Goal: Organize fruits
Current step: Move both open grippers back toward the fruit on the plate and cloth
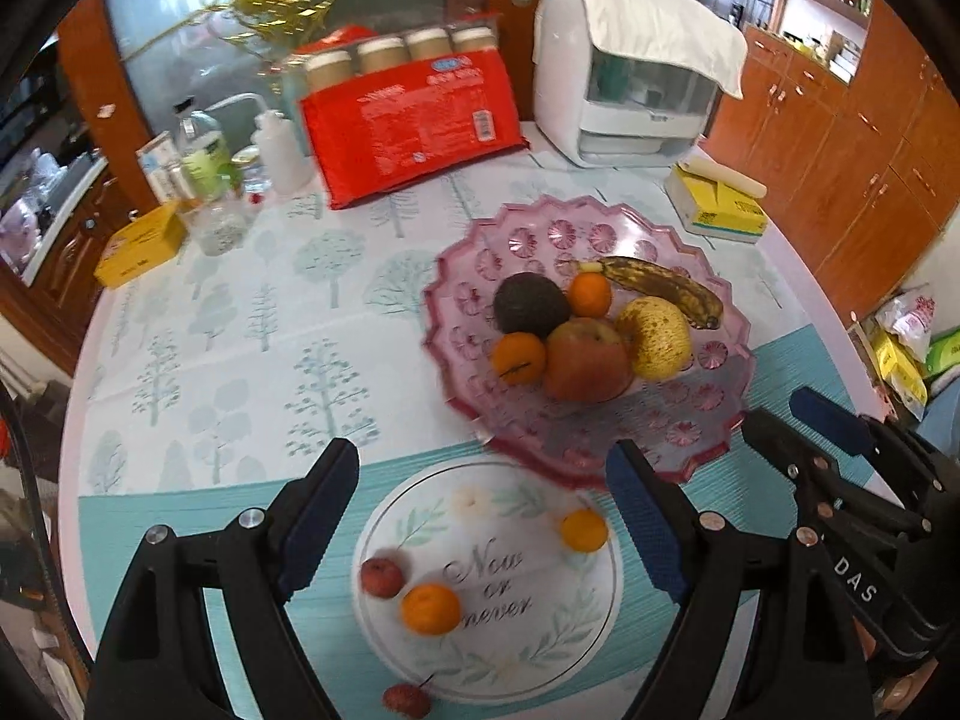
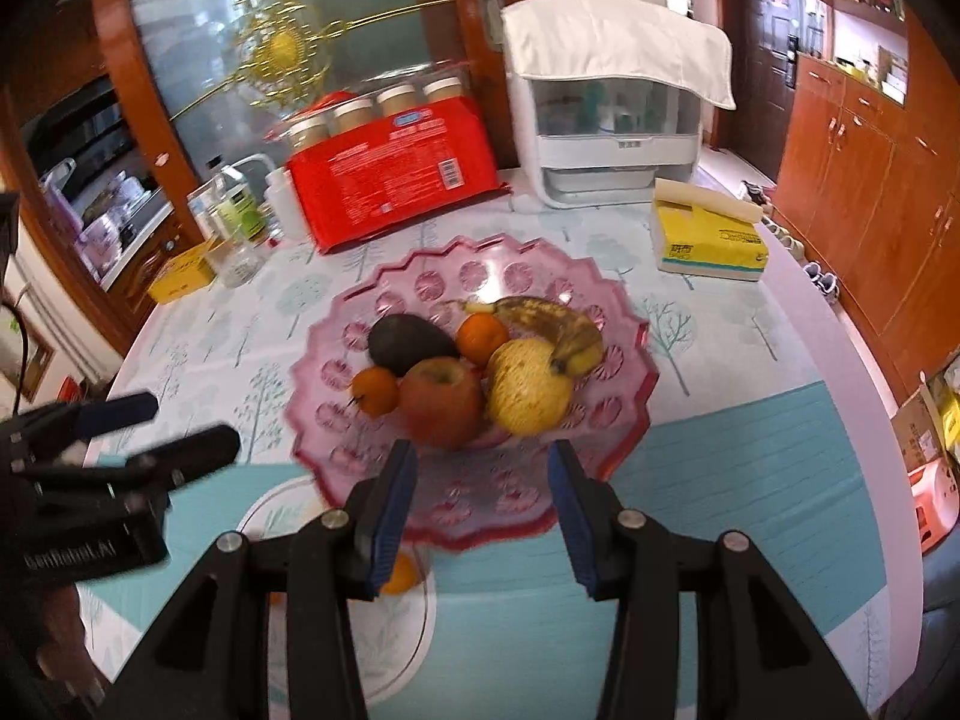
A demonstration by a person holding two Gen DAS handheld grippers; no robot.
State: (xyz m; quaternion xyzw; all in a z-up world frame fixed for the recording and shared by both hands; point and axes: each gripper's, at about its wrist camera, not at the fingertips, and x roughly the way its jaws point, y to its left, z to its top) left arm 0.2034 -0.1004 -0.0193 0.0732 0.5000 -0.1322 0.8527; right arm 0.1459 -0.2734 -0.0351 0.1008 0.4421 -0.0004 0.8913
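Both spread, nothing gripped: left tool point(image 1: 480, 516) over the plate point(image 1: 606, 600) near the front edge, right tool point(image 2: 483, 480) at the pink bowl point(image 2: 624, 444) mid-tabletop. Small fruits on plate, likely sorted apart: oranges point(image 1: 430, 608), lychee point(image 1: 381, 576).

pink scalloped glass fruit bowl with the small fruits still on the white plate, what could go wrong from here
The pink scalloped glass fruit bowl overlaps the white round printed plate, so reaching the small orange citrus beside it may knock the bowl. One red lychee sits at the plate's edge and could roll off. The piled fruit may shift if more is dropped in.
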